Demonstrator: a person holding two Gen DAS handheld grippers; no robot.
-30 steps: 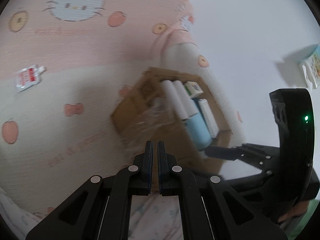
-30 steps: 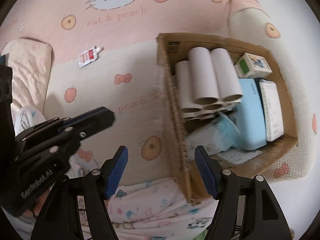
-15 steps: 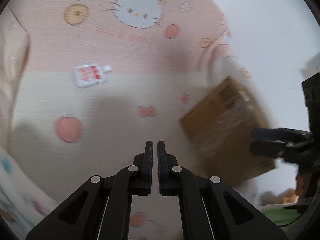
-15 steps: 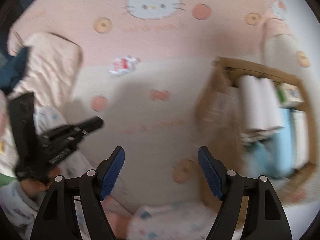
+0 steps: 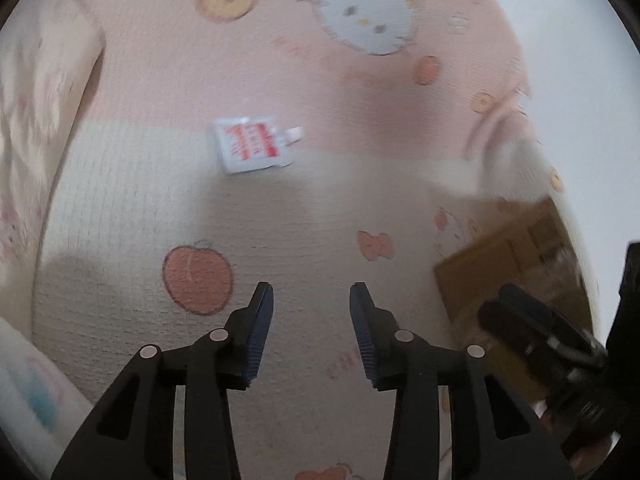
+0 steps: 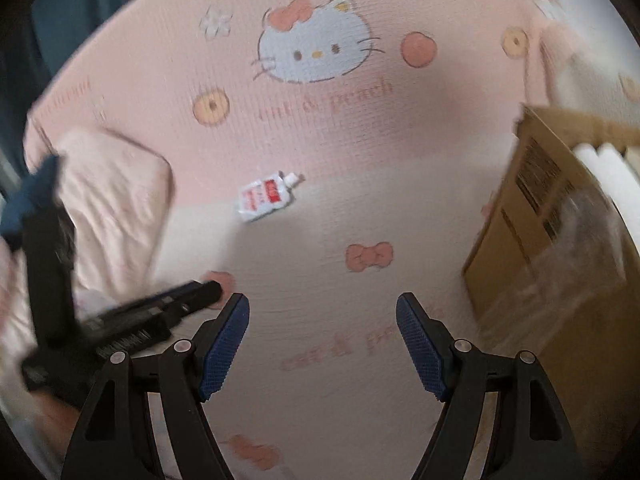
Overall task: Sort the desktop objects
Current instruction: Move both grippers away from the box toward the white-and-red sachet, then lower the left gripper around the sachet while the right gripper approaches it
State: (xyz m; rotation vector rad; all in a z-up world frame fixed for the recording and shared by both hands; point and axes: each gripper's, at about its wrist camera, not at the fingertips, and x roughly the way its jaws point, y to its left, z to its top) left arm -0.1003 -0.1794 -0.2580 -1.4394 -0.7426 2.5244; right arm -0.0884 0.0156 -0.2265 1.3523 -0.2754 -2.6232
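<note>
Our left claw [image 5: 311,328] hangs with its jaws spread, nothing between them. Our right claw [image 6: 322,340] is wider apart and likewise empty. The small white pouch [image 5: 253,148] with red print and a spout lies flat on the pink-and-cream blanket [image 5: 120,208], well ahead of both claws, across the seam between the two colours. The cardboard box [image 6: 536,216] sits off to the right, white rolls [image 6: 608,160] showing inside. We judge the pouch light, soft and slick-skinned. It lies flush with the cloth, so pinching its flat body across the narrow width looks best. The spout end looks too small to hold.
</note>
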